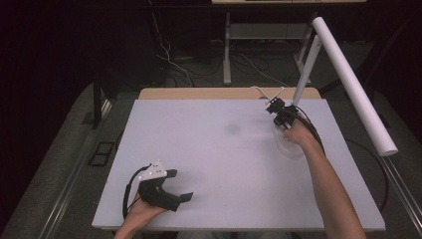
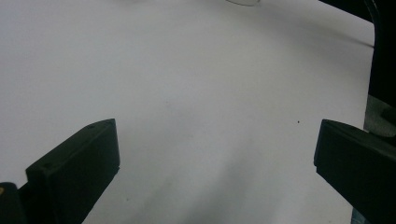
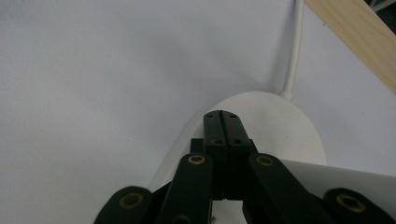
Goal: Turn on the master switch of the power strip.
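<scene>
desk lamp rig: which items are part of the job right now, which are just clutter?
In the job:
- right gripper, shut, tips over the lamp base
- lamp arm and long white lamp head
- lamp cord running from the base

Lying about:
- left gripper, open, resting on the table, nothing between its jaws
- floor cables behind the table
- black frame on the floor, left

left tool (image 1: 181, 185): black, grey three-cornered plate | right tool (image 3: 222, 115): black, brass rivets (black cables trail) | forearms bare

grippers: 2 | lamp (image 1: 348, 74): 1 | table (image 1: 209, 149): 1 | lamp cord (image 3: 293, 51): 1
</scene>
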Tool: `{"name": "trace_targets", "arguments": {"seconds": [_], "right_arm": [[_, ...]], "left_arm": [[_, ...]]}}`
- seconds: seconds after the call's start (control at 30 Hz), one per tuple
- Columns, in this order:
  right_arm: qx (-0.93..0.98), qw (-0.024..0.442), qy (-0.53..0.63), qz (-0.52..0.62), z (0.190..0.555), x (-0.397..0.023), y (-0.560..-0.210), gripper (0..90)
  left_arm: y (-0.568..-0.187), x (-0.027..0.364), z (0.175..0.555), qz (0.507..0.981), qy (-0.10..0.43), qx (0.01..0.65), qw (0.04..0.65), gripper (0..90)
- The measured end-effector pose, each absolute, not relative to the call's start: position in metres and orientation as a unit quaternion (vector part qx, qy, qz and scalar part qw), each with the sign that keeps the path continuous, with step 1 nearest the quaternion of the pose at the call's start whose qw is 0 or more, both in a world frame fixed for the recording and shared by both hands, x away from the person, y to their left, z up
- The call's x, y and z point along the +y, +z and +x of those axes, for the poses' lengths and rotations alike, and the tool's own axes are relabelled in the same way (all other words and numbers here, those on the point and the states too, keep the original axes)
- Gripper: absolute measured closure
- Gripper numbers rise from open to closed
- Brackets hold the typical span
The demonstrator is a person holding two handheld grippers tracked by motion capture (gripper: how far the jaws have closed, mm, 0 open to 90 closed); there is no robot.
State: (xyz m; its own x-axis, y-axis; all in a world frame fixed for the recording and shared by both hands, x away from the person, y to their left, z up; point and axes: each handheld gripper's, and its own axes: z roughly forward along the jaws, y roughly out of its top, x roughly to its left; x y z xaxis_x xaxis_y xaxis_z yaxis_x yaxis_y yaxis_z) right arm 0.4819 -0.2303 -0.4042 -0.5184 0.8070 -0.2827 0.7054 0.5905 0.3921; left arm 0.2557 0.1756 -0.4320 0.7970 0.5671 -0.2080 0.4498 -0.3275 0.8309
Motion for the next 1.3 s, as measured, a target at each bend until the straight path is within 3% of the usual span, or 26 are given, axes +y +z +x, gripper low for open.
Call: {"name": "trace_targets", "arguments": {"seconds": [0.13, 0.8, 1.3], "right_arm": [[0.861, 0.255, 0.074, 0.433, 0.483, -0.232, -0.407, 89.9], [0.871, 0.216, 0.122, 0.424, 0.483, -0.237, -0.401, 89.8], [0.864, 0.226, 0.118, 0.434, 0.484, -0.234, -0.407, 89.9]], "left_arm": [[-0.432, 0.178, 0.255, 0.811, 0.060, 0.316, 0.489, 0.0], [-0.432, 0.179, 0.256, 0.810, 0.061, 0.321, 0.487, 0.0], [-0.432, 0.178, 0.255, 0.812, 0.060, 0.315, 0.487, 0.0]]}}
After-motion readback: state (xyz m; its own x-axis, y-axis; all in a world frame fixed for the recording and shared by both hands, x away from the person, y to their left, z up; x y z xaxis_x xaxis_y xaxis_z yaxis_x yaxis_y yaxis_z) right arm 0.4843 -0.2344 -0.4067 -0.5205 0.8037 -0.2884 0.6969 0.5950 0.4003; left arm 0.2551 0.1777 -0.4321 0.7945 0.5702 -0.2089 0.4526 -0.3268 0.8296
